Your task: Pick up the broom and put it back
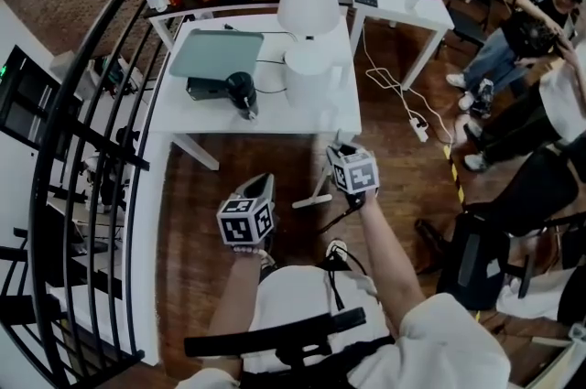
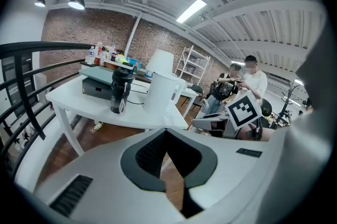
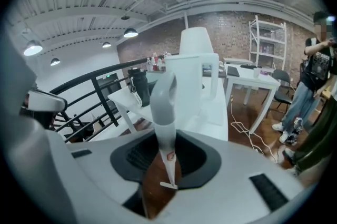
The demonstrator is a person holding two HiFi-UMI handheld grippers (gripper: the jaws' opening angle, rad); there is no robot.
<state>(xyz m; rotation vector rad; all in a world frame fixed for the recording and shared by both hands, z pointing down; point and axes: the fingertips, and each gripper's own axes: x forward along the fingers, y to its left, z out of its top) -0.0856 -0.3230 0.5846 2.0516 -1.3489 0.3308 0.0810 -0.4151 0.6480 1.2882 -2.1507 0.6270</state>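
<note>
Where the broom is: its pale grey broom handle (image 3: 160, 112) stands between the right gripper's fingers and rises ahead of them, past their tips, to a curved top end. The brush head shows in no view.
Right gripper (image 3: 165, 139): fingers (image 3: 134, 155) pinching the broom handle from both sides, dark pads against it.
Left gripper (image 2: 166, 136): fingers (image 2: 145, 157) pressed together at the tips with nothing between them. Wooden floor (image 2: 174, 191) shows through the gap behind the tips.
White surface (image 1: 215, 117): ahead of both pairs of fingers, apart from them.
Black tumbler (image 2: 120, 90): upright on the surface, ahead of the left fingers and off to their left.
White jug (image 3: 192, 80): on the surface, straight ahead of the right fingers, behind the handle's top end.
Teal tray (image 1: 216, 53): on a grey box, farther from the fingers than the tumbler.
Black railing (image 1: 92, 158): well to the left of the left fingers.
Seated people (image 1: 513, 39): well to the right of the right fingers.
</note>
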